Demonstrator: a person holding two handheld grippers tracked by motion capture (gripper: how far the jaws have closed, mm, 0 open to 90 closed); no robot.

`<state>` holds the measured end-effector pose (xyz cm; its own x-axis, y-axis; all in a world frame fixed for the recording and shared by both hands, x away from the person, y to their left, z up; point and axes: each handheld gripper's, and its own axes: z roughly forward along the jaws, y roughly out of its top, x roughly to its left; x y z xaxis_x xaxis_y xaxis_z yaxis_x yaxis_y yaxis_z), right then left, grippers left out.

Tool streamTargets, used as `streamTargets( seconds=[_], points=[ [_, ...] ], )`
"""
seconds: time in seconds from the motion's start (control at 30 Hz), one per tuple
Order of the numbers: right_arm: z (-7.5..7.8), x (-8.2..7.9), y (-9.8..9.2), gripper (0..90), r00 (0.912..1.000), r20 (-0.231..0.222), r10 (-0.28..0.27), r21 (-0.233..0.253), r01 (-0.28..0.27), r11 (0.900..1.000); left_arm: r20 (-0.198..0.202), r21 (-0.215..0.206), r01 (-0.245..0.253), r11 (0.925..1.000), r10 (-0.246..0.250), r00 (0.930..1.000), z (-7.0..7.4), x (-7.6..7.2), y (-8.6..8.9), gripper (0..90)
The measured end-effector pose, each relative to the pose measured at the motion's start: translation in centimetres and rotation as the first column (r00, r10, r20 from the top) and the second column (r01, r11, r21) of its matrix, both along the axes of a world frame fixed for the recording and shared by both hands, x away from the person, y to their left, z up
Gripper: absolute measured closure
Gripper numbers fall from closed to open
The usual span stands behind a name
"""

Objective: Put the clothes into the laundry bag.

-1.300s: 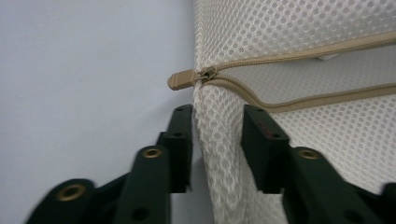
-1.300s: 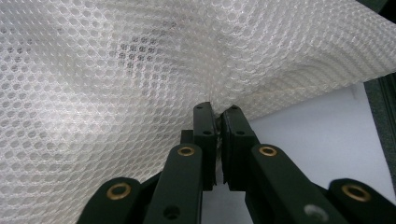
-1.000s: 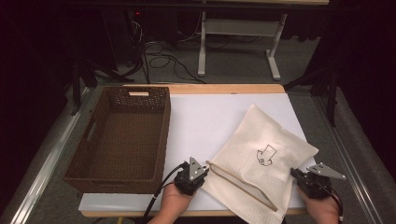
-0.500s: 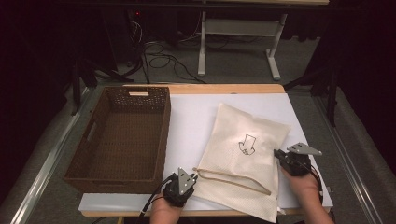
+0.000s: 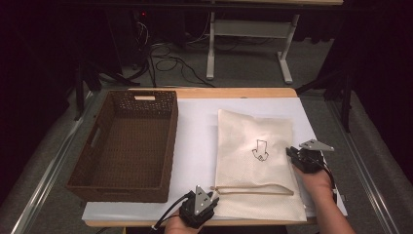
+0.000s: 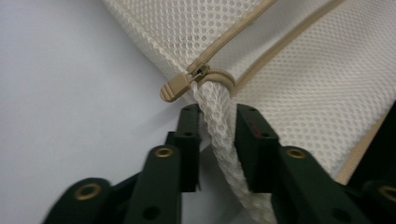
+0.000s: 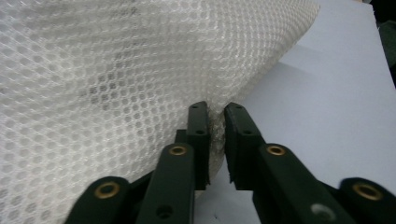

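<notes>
High view: mesh bag (image 5: 253,161) flat on white table (image 5: 195,126), beside wicker basket (image 5: 126,146). Left gripper (image 5: 212,196) pinching zipper-end corner, right gripper (image 5: 291,152) clamped on side edge.

A brown wicker basket (image 5: 127,146) is sitting empty on the left part of the wooden table (image 5: 234,92), partly overlapping a white sheet (image 5: 197,131) that is covering most of the tabletop. Beyond the table, black cables (image 5: 165,61) are lying on the floor beside a white metal stand (image 5: 246,39).
</notes>
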<state>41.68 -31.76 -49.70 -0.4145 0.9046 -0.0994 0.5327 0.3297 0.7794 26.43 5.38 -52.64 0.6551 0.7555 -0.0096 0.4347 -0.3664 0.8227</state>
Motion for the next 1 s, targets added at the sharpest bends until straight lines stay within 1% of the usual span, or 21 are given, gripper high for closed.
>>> streamTargets(
  seconds=[0.03, 0.07, 0.1, 0.13, 0.23, 0.27, 0.3, 0.37, 0.4, 0.53, 0.57, 0.6, 0.63, 0.67, 0.73, 0.83, 0.9, 0.97, 1.0],
  points=[
    [0.0, 0.0, -0.1, 73.4, 1.0000, -0.004, 0.001, 0.009, -0.001, 1.000, 0.003, -0.007, -0.008, 0.9999, 0.008, 1.0000, 0.0, 0.0, 0.1, 60.3],
    [0.0, -0.1, -0.2, 69.9, 0.9999, -0.010, -0.006, 0.021, 0.006, 1.000, 0.006, -0.006, -0.015, 0.9999, 0.015, 0.9999, 0.1, 0.0, 0.2, 58.1],
    [0.1, -0.2, -0.4, 67.4, 1.0000, -0.007, -0.007, 0.032, 0.007, 0.999, 0.011, -0.016, -0.023, 0.9996, 0.024, 0.9997, 0.2, 0.0, 0.2, 55.3],
    [0.2, -0.4, -0.6, 64.8, 0.9999, -0.009, -0.012, 0.053, 0.012, 0.999, 0.011, -0.020, -0.024, 0.9995, 0.024, 0.9997, 0.2, 0.0, 0.3, 53.1],
    [0.4, -0.8, -0.9, 59.6, 0.9998, -0.003, -0.019, 0.071, 0.019, 0.997, 0.008, -0.041, -0.032, 0.9987, 0.032, 0.9995, 0.6, 0.1, 0.5, 48.6],
    [0.4, -0.9, -1.0, 58.4, 0.9999, 0.002, -0.017, 0.069, 0.016, 0.997, 0.004, -0.065, -0.043, 0.9969, 0.044, 0.9990, 0.8, 0.1, 0.6, 46.7],
    [0.5, -1.0, -1.0, 56.8, 0.9998, 0.007, -0.021, 0.070, 0.020, 0.997, 0.005, -0.079, -0.047, 0.9958, 0.047, 0.9989, 0.9, 0.1, 0.7, 44.2],
    [0.6, -1.3, -1.0, 53.7, 0.9996, 0.012, -0.025, 0.077, 0.024, 0.997, 0.025, -0.084, -0.057, 0.9948, 0.059, 0.9979, 1.3, 0.1, 0.8, 41.4],
    [0.7, -1.4, -1.0, 52.7, 0.9996, 0.015, -0.025, 0.072, 0.024, 0.997, 0.031, -0.083, -0.062, 0.9946, 0.065, 0.9974, 1.4, 0.1, 0.9, 40.1],
    [1.0, -2.2, -1.1, 45.8, 0.9993, 0.028, -0.024, 0.095, 0.021, 0.995, 0.039, -0.102, -0.086, 0.9911, 0.090, 0.9952, 1.9, 0.2, 1.4, 34.5],
    [1.2, -2.5, -1.2, 43.5, 0.9992, 0.038, -0.011, 0.084, 0.008, 0.996, 0.040, -0.105, -0.087, 0.9907, 0.092, 0.9950, 1.9, 0.3, 1.5, 33.2],
    [1.2, -2.7, -1.2, 41.4, 0.9992, 0.040, -0.005, 0.085, 0.002, 0.996, 0.041, -0.104, -0.088, 0.9907, 0.092, 0.9949, 2.0, 0.3, 1.6, 32.1],
    [1.4, -2.9, -1.1, 37.9, 0.9991, 0.042, 0.004, 0.087, -0.008, 0.996, 0.045, -0.106, -0.091, 0.9902, 0.096, 0.9944, 2.0, 0.3, 1.7, 30.7],
    [1.6, -3.3, -1.0, 33.0, 0.9989, 0.046, 0.011, 0.100, -0.016, 0.995, 0.047, -0.104, -0.092, 0.9903, 0.097, 0.9941, 2.0, 0.4, 1.7, 29.6],
    [1.9, -3.9, -0.9, 27.7, 0.9982, 0.055, 0.023, 0.100, -0.028, 0.995, 0.041, -0.108, -0.095, 0.9896, 0.100, 0.9942, 2.1, 0.6, 1.9, 28.4],
    [2.4, -4.7, -0.6, 14.7, 0.9980, 0.055, 0.032, 0.111, -0.038, 0.993, 0.039, -0.121, -0.103, 0.9873, 0.108, 0.9933, 2.3, 0.9, 1.9, 26.6],
    [2.8, -5.4, -0.3, 9.0, 0.9974, 0.058, 0.043, 0.121, -0.050, 0.991, 0.041, -0.123, -0.104, 0.9869, 0.109, 0.9931, 2.5, 1.0, 2.0, 24.2],
    [3.0, -6.0, 0.0, 1.7, 0.9970, 0.062, 0.045, 0.121, -0.052, 0.991, 0.046, -0.126, -0.107, 0.9863, 0.113, 0.9925, 2.7, 1.0, 2.0, 21.9],
    [3.1, -6.3, 0.1, 0.2, 0.9970, 0.061, 0.047, 0.116, -0.054, 0.992, 0.049, -0.121, -0.106, 0.9870, 0.113, 0.9924, 2.8, 1.1, 2.0, 20.2]
  ],
)
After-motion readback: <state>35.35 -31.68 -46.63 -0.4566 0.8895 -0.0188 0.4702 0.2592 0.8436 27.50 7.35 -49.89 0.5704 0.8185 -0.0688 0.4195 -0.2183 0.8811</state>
